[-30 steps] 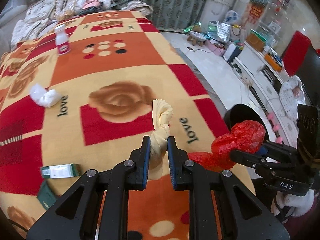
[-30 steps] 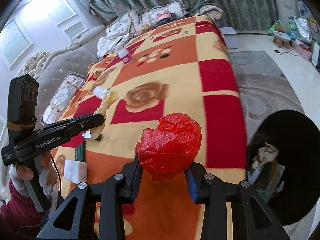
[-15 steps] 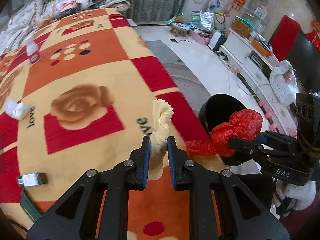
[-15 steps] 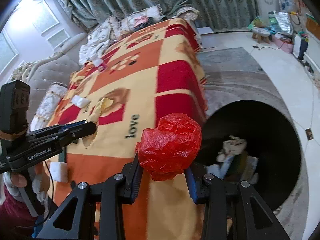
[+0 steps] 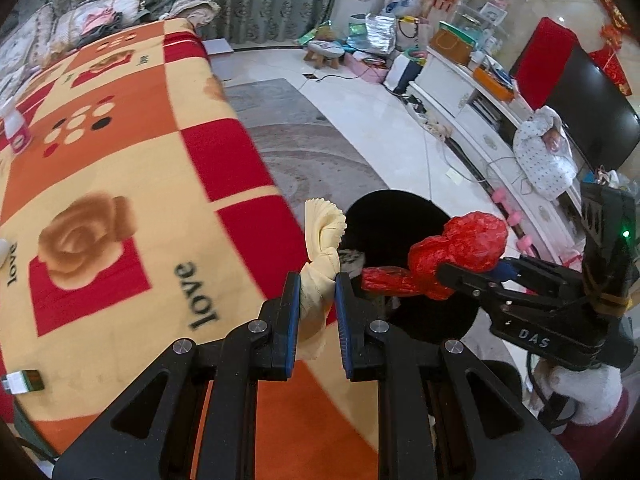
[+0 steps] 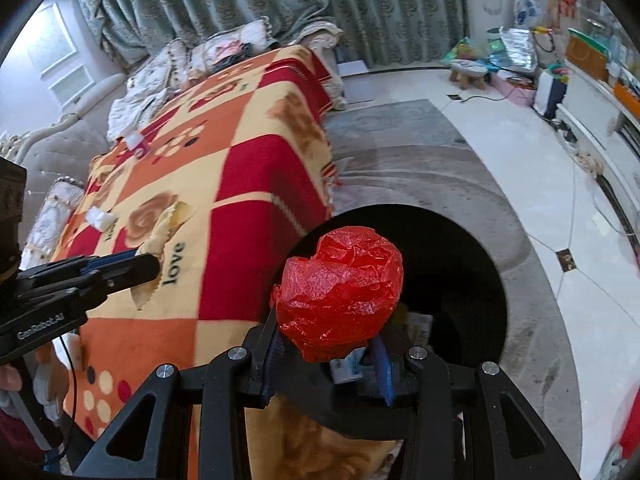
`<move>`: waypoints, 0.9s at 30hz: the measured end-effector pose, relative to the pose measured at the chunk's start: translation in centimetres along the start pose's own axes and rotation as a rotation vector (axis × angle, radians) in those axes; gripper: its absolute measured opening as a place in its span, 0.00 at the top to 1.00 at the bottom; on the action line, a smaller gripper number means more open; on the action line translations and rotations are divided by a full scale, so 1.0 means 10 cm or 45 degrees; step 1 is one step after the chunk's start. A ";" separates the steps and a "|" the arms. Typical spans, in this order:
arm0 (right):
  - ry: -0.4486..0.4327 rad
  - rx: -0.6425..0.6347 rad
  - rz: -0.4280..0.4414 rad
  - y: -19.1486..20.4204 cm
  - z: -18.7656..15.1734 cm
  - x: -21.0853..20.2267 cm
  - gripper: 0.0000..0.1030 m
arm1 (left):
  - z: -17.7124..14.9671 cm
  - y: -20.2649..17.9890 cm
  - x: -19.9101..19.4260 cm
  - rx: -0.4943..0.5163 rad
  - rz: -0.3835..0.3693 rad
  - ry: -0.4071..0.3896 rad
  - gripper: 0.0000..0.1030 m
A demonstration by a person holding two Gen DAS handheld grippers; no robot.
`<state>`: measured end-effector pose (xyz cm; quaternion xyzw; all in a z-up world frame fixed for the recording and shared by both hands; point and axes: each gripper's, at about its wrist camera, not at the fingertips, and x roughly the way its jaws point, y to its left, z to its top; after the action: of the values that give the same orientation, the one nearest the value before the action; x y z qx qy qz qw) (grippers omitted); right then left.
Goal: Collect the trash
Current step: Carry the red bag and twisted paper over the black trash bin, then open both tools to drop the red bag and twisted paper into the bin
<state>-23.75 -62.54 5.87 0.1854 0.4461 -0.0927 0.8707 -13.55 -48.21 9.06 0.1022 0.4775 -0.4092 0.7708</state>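
My left gripper (image 5: 316, 286) is shut on a pale yellow crumpled cloth (image 5: 322, 232), which stands up between the blue pads at the blanket's right edge. My right gripper (image 6: 326, 340) is shut on a crumpled red plastic bag (image 6: 340, 292) and holds it over the near rim of a round black bin (image 6: 460, 280) on the floor. Some trash lies inside the bin. In the left wrist view the red bag (image 5: 460, 248) hangs in front of the bin (image 5: 400, 216). In the right wrist view the left gripper (image 6: 148, 266) and its yellow cloth (image 6: 168, 224) show at the left.
An orange, red and cream blanket (image 5: 120, 160) covers the surface to the left. On it lie a small white bottle (image 5: 14, 128), a white tissue wad (image 6: 100, 218) and a small green box (image 5: 24, 380). A grey rug, white tiles, a stool (image 5: 324, 50) and a TV cabinet (image 5: 460, 92) lie beyond.
Both grippers have swung right, from over the blanket to its edge beside the bin. The red bag now hangs over the bin's opening. Both grips are unchanged.
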 end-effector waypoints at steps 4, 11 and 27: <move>0.002 0.009 -0.036 -0.13 -0.01 0.00 0.64 | 0.03 -0.10 0.08 0.005 -0.023 0.008 0.86; 0.016 0.030 -0.062 -0.27 -0.04 0.02 0.64 | 0.06 -0.25 0.25 -0.004 -0.071 0.034 0.86; 0.045 0.068 -0.089 -0.48 -0.08 0.12 0.64 | 0.09 -0.39 0.48 0.006 -0.119 0.069 0.86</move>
<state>-25.18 -66.57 3.32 0.1944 0.4648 -0.1316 0.8537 -14.79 -53.82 6.52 0.0925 0.5014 -0.4431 0.7374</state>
